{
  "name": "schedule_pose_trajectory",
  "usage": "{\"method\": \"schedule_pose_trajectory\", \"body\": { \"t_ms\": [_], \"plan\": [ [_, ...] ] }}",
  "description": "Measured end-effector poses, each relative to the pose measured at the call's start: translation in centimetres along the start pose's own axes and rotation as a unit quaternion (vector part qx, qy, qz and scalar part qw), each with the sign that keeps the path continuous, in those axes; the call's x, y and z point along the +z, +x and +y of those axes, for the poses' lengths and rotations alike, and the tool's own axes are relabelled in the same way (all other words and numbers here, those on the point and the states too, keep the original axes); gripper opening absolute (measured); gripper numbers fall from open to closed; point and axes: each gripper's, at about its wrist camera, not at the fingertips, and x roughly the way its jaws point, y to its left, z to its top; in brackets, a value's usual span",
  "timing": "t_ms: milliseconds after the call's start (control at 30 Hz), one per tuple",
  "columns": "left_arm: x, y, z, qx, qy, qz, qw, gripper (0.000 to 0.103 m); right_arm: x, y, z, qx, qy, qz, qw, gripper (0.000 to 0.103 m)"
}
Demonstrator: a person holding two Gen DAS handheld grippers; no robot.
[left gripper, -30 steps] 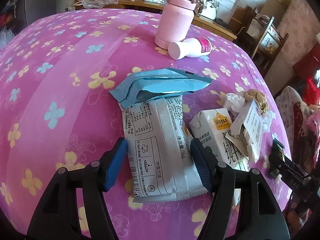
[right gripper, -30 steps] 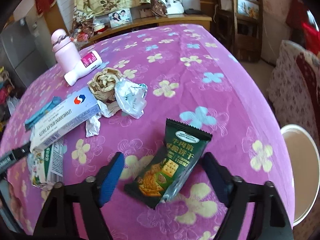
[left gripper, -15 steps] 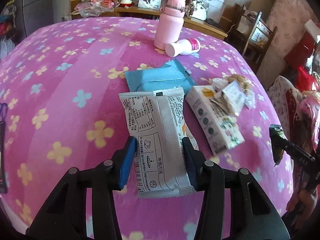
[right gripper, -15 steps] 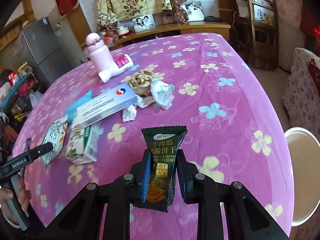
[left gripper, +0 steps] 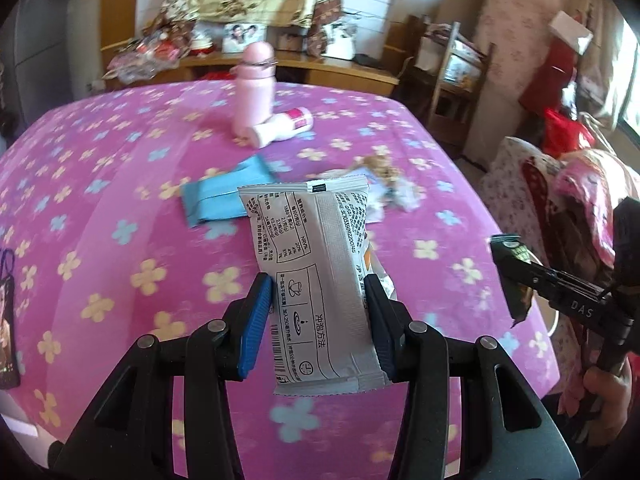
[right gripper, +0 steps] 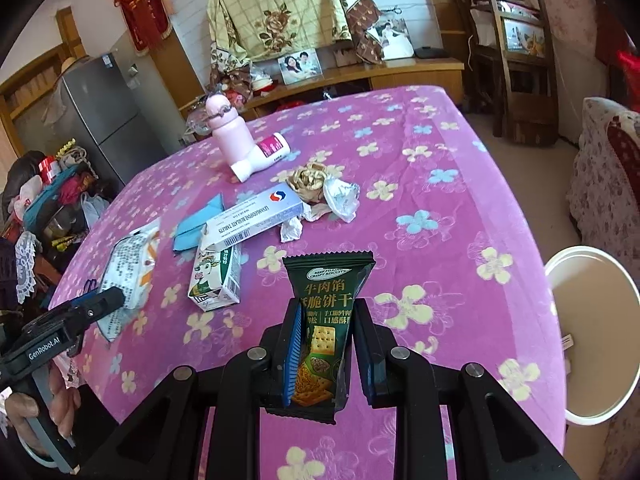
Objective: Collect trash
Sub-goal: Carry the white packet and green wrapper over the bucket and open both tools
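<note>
Trash lies scattered on a round table under a pink flowered cloth. Left gripper is clamped on a white sachet, its blue pads pressing both long edges; the sachet is lifted off the cloth, printed back facing the camera. Right gripper is clamped tight on a green biscuit wrapper, which stands upright between the pads, clear of the table.

On the cloth, a blue packet lies flat behind the sachet. From the right wrist view, a pill box rests across the top of a milk carton, and crumpled paper and foil sit just beyond the box. Farther back a pink flask stands upright with a white bottle lying on its side against its base.

A white bin stands on the floor beside the table's right edge, open.
</note>
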Motion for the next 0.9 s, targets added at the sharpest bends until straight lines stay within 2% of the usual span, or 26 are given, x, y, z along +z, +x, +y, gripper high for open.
{"method": "schedule_pose_trajectory", "body": {
  "t_ms": [467, 900],
  "plan": [
    [0.8, 1.2, -7.9, -0.039, 0.056, 0.001, 0.9977, 0.045, -0.3, -3.9, -3.0, -0.023, 0.013, -0.026, 0.999, 0.024],
    [0.8, 3.3, -14.0, -0.069, 0.1, 0.013, 0.9925, 0.045, -0.9, -6.3, -7.8, -0.056, 0.047, -0.038, 0.997, 0.024]
  ]
}}
